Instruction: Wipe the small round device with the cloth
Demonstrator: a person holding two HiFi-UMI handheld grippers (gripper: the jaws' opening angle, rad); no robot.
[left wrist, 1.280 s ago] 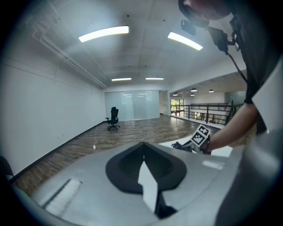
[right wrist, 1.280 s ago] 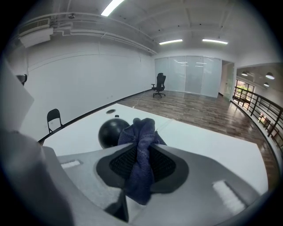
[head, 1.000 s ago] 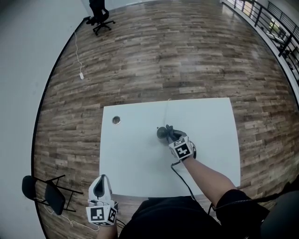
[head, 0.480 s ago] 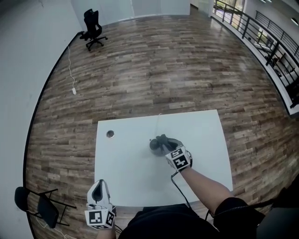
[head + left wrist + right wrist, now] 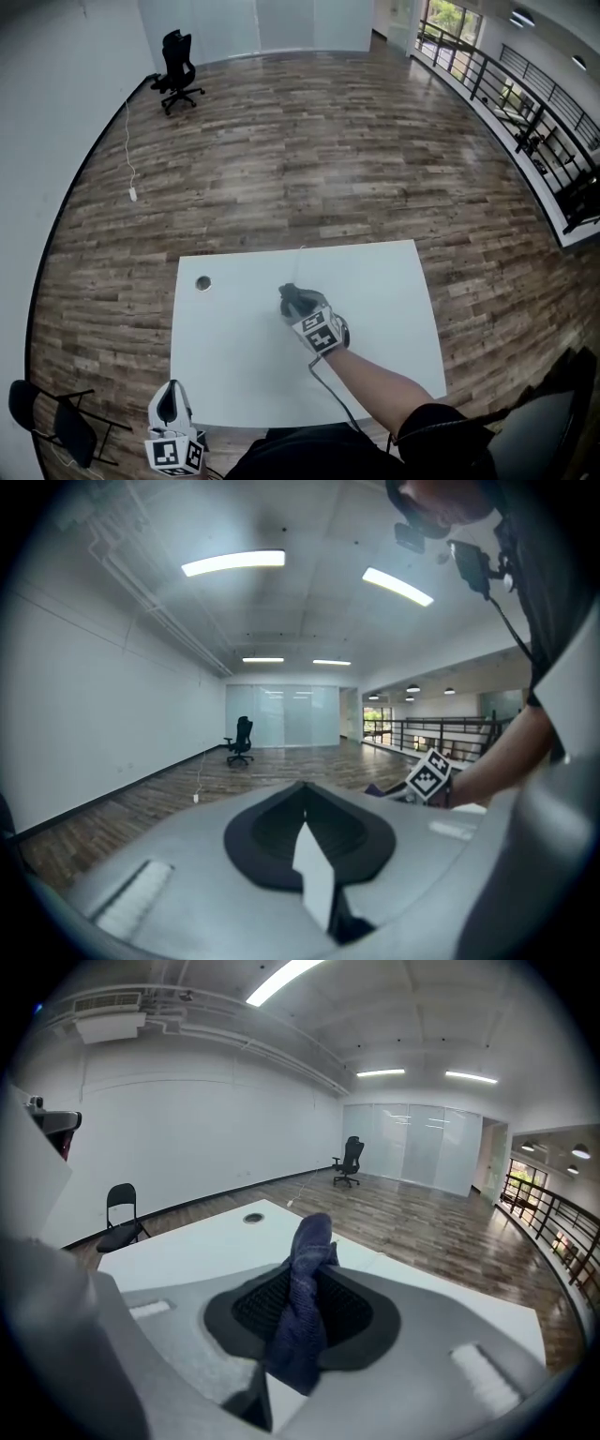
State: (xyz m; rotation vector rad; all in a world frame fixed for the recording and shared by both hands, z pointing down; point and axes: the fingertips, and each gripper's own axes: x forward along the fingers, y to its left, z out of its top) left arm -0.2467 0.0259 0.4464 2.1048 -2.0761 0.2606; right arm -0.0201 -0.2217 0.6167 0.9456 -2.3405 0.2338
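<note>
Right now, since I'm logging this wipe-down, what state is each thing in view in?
Right gripper, shut on the cloth, over the white table.
Dark blue cloth, bunched, pinched between that gripper's jaws.
Left gripper, shut, empty, off the table's near edge.
Small round grey disc, flat on the table, untouched.
Black folding chair, unfolded, standing on the floor.
</note>
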